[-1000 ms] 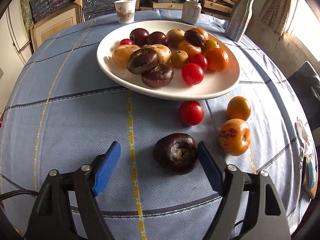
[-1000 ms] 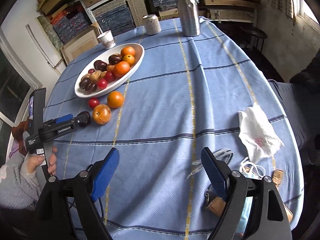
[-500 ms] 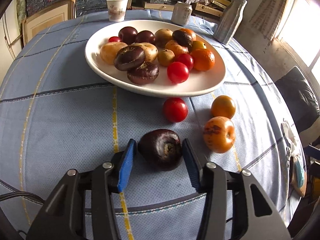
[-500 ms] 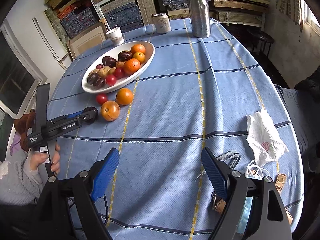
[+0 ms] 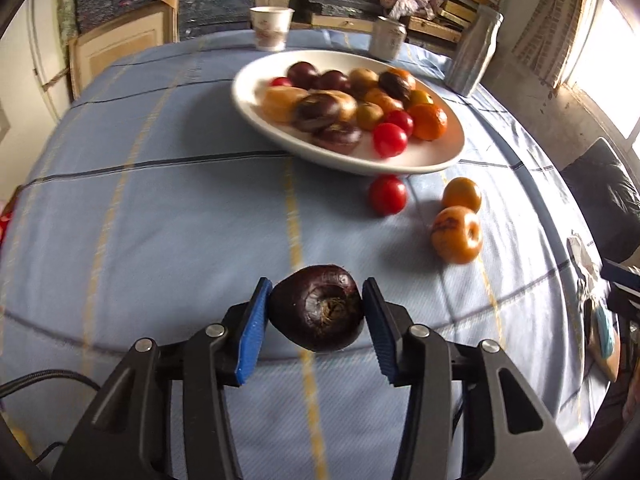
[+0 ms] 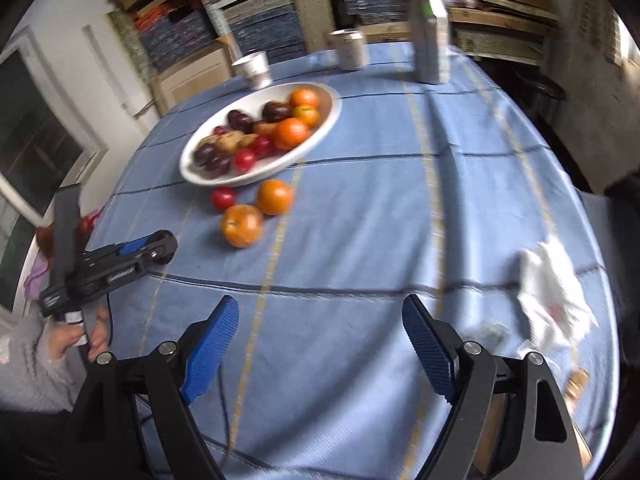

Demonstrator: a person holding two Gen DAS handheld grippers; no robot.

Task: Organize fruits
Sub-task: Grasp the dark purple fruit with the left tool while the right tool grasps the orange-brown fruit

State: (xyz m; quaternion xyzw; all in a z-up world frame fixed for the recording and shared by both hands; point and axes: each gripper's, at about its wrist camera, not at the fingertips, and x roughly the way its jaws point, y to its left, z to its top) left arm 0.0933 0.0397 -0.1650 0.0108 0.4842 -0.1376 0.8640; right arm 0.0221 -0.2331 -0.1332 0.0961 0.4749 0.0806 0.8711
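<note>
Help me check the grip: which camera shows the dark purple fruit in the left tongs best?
The left wrist view: the dark purple fruit fills the centre, pinched between both pads of the left tongs. The right wrist view shows only a dark sliver of it at the tongs' tip, mostly hidden.

On the worktop [image 5: 160, 200] the plate [image 5: 436, 160] stands at the far side, fruit heaped in it. Before its near rim lie a tomato [image 5: 387, 195] and, to the right, two persimmons [image 5: 457, 234], one behind the other. Behind the plate stand a cup [image 5: 271, 27], a can [image 5: 386, 37] and a bottle [image 5: 473, 53].
</note>
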